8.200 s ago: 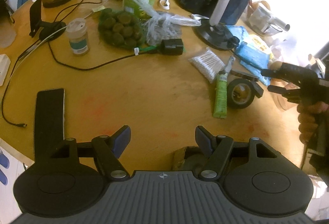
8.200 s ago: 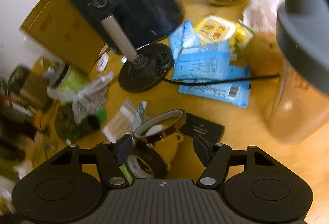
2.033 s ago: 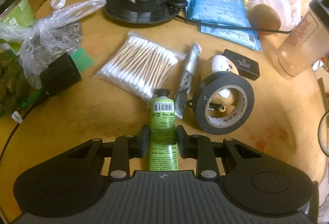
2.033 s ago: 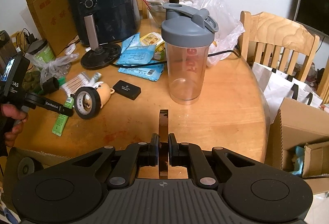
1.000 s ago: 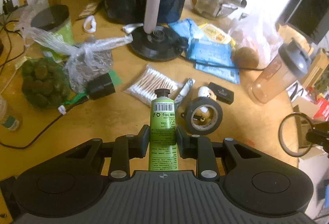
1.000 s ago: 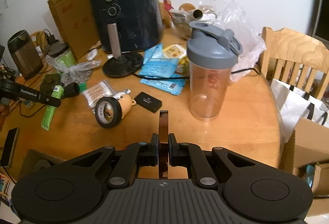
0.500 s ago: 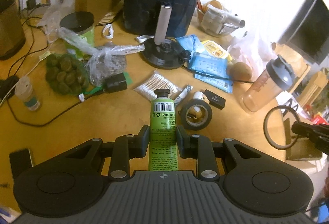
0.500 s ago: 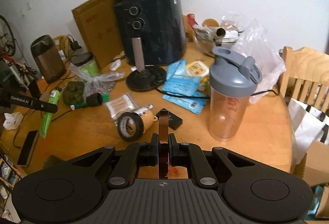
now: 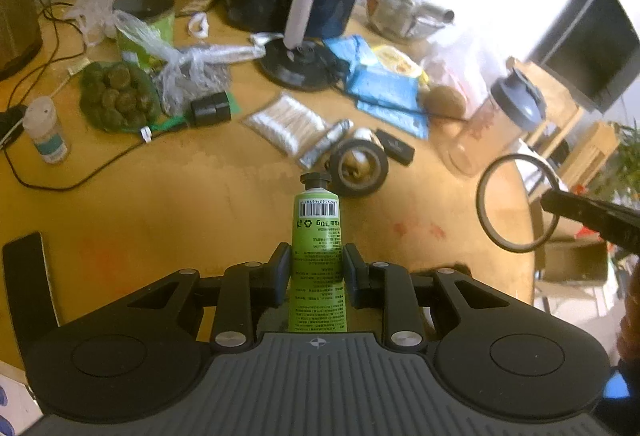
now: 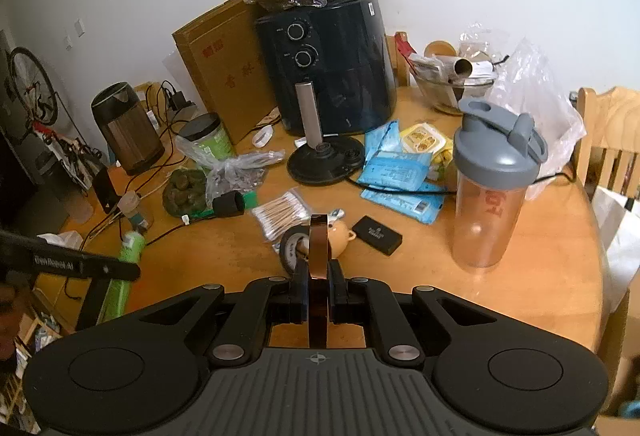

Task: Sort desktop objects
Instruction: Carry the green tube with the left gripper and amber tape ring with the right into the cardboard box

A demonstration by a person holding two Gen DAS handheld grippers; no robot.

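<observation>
Left gripper (image 9: 316,264) clamped on upright green tube (image 9: 317,236), cap forward; right gripper (image 10: 318,290) pinching thin brown tape ring (image 10: 318,256) edge-on, both held above wooden table (image 10: 520,296).

Window glare whites out my left view's upper right, the round wooden table (image 9: 168,204) sits soft-focus, and fisheye bends all edges.

The round wooden surface (image 10: 540,276) carried an air fryer (image 10: 332,68), shaker bottle (image 10: 494,188), black tape roll (image 9: 359,167), cotton swabs (image 9: 288,122), blue packets (image 10: 394,166), kettle (image 10: 126,128) and cables (image 9: 60,184).
</observation>
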